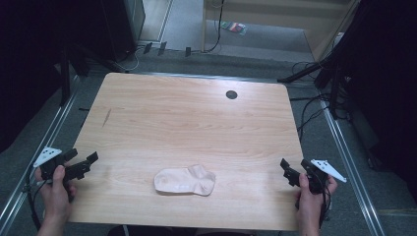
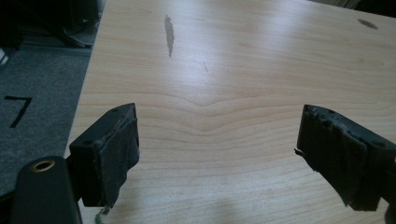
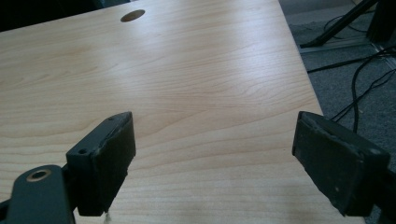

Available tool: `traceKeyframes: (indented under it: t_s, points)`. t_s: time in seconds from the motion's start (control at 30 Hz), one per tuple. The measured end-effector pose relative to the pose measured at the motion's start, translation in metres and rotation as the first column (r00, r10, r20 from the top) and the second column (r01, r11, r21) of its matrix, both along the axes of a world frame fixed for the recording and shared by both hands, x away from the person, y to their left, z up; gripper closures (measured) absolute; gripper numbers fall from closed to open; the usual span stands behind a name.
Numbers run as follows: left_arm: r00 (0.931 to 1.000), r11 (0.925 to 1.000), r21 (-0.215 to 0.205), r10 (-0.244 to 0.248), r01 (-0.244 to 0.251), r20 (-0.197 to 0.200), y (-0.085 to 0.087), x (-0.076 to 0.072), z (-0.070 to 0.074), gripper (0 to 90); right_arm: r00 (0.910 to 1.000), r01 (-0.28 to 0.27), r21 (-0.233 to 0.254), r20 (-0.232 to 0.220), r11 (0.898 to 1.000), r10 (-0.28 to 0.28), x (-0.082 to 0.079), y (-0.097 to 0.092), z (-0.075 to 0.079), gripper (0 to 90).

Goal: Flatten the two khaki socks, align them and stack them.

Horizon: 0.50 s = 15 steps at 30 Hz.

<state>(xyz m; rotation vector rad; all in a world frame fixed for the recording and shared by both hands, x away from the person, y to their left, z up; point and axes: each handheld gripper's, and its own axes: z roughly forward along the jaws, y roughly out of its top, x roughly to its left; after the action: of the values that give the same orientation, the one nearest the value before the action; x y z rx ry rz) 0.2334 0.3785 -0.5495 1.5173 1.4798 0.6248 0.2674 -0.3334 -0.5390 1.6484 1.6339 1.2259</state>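
A pale pink sock [image 1: 185,181] lies crumpled on the wooden table [image 1: 187,123], near its front edge and about midway across. My left gripper [image 1: 84,161] is held over the table's front left corner, well left of the sock; in the left gripper view [image 2: 217,140] its jaws stand wide apart with bare wood between them. My right gripper [image 1: 287,169] hovers at the front right edge, well right of the sock. Its jaws are also spread wide in the right gripper view [image 3: 212,149], with nothing held.
A round cable hole [image 1: 231,94] sits near the table's far right. A dark streak [image 1: 106,117] marks the wood at the left. Cables [image 1: 314,110] and dark stands crowd the floor to the right; grey carpet and metal rails flank the table.
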Motion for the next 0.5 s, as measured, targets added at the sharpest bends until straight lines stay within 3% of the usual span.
traceKeyframes:
  t_s: [0.17, 0.3, 0.5]
  points:
    - [0.9995, 0.9981, 0.055, -0.027, 0.028, -0.019, -0.0081, 0.0027, -0.0021, 13.5, 0.9997, -0.013, -0.019, -0.02, 1.0, 0.013, 0.002, 0.0026, -0.0036, 13.2]
    - [0.9994, 0.9993, 0.021, -0.029, 0.03, -0.018, -0.0054, 0.003, -0.0027, 13.5, 0.9998, -0.008, -0.012, -0.018, 1.0, 0.008, 0.0017, 0.0012, -0.0041, 13.3]
    - [0.9993, 0.999, 0.03, -0.034, 0.035, -0.018, -0.0068, 0.0035, -0.0027, 13.6, 0.9994, -0.01, -0.027, -0.034, 1.0, 0.009, 0.003, 0.0033, -0.0062, 13.3]
